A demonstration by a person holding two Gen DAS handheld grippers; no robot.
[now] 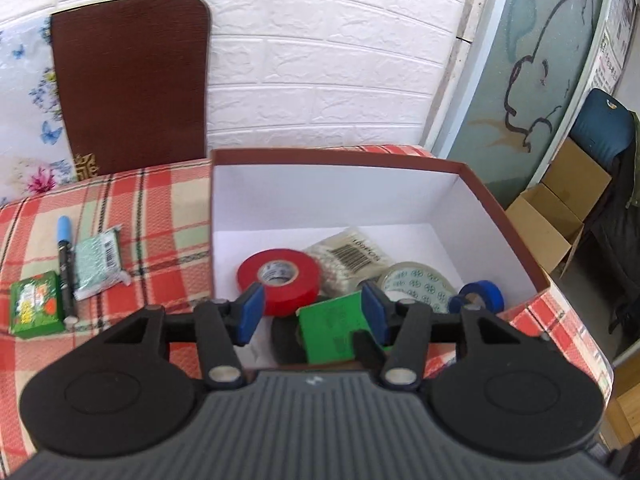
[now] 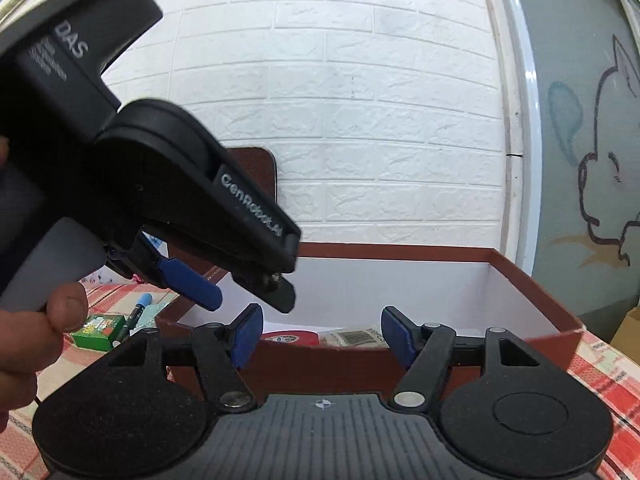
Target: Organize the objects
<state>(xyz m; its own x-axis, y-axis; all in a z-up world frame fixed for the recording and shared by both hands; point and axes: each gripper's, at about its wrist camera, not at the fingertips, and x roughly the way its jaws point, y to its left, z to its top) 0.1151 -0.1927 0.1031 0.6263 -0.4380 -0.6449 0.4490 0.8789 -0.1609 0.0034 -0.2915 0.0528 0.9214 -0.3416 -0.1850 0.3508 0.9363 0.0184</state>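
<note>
- Left wrist view: the left gripper is hovering over the near edge of the box, jaws spread wide and holding nothing.
- A green card is lying in the box just below the jaws, beside the red tape, a barcode bag, clear tape and blue tape.
- Left of the box, on the plaid cloth, a green packet, a pen and a silver pouch are waiting to be sorted.
- In the right wrist view, the right gripper is idling nearer than the box wall, jaws wide and empty.
- Likely next: swinging the left gripper left and low, straddling one loose item squarely before closing; the pen is touching the packet, so taking the pouch first is looking safer.
</note>
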